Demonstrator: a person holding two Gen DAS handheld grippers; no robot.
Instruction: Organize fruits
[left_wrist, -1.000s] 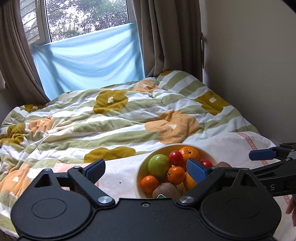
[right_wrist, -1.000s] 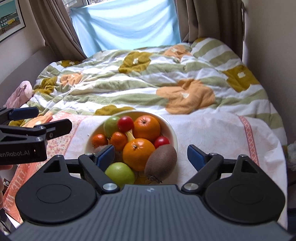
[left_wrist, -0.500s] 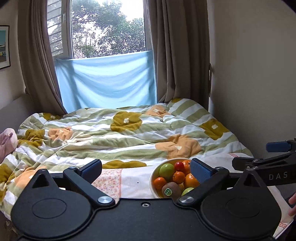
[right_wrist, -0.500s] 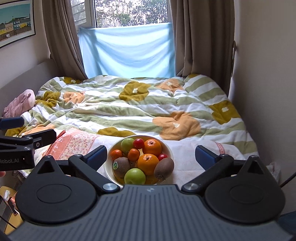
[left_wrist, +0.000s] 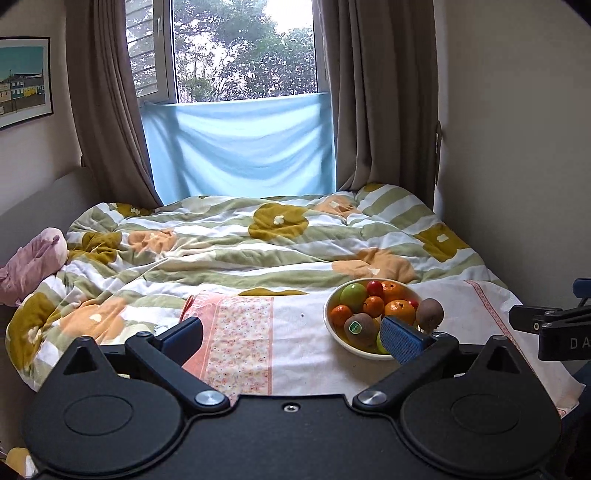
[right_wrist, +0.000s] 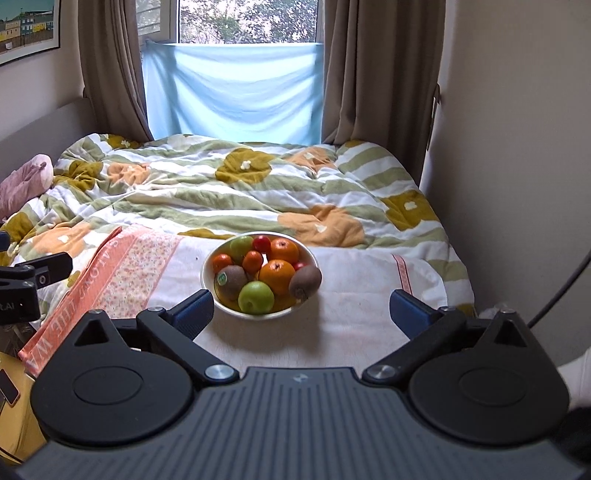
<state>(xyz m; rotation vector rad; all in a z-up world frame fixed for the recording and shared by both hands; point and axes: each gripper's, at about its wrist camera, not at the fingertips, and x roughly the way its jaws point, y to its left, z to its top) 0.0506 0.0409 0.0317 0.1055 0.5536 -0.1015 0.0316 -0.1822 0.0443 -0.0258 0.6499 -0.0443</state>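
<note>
A white bowl (right_wrist: 258, 310) heaped with fruit sat on the bed's towel, straight ahead of the right gripper (right_wrist: 303, 308) but off to the right of the left gripper (left_wrist: 291, 334), both with fingers spread wide and empty.

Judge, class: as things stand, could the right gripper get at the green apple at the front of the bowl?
Probably yes. The right gripper is open and empty, and the green apple sits uncovered at the bowl's near edge, nothing between; the kiwi crowds it.
</note>
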